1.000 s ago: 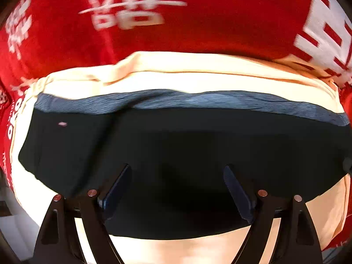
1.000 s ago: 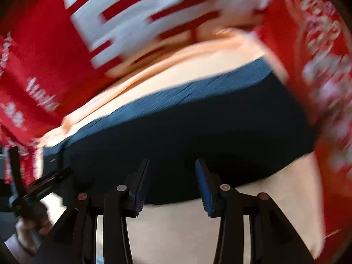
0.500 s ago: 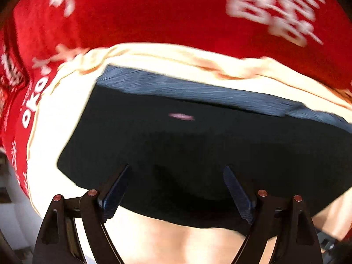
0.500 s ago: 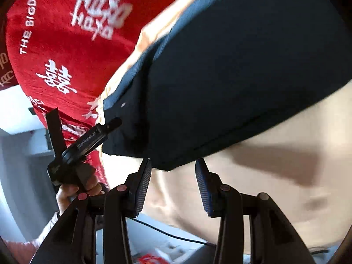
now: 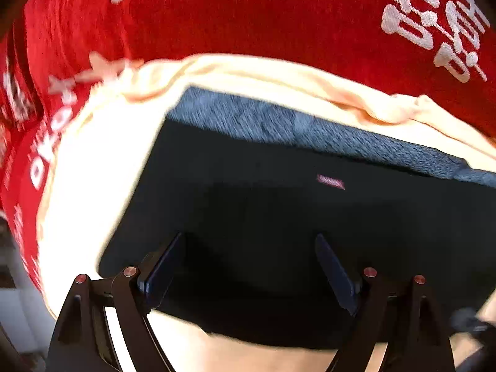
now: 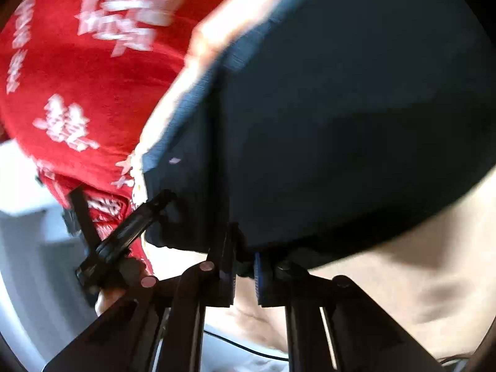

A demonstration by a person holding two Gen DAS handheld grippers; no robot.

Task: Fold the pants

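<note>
The right gripper (image 6: 243, 274) has just closed its jaws, now pinching the near hem of the dark pants (image 6: 341, 124), which spread away up the cream sheet (image 6: 403, 279). The left gripper (image 5: 248, 266), jaws spread wide and gripping nothing, hovers over the same near edge toward the pants' other end, their waistband (image 5: 310, 130) on the far side.

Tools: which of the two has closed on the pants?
The right tool. Its jaws have just been closing and now pinch the near edge of the dark pants. The left tool hangs wide open above the pants, gripping nothing.
</note>
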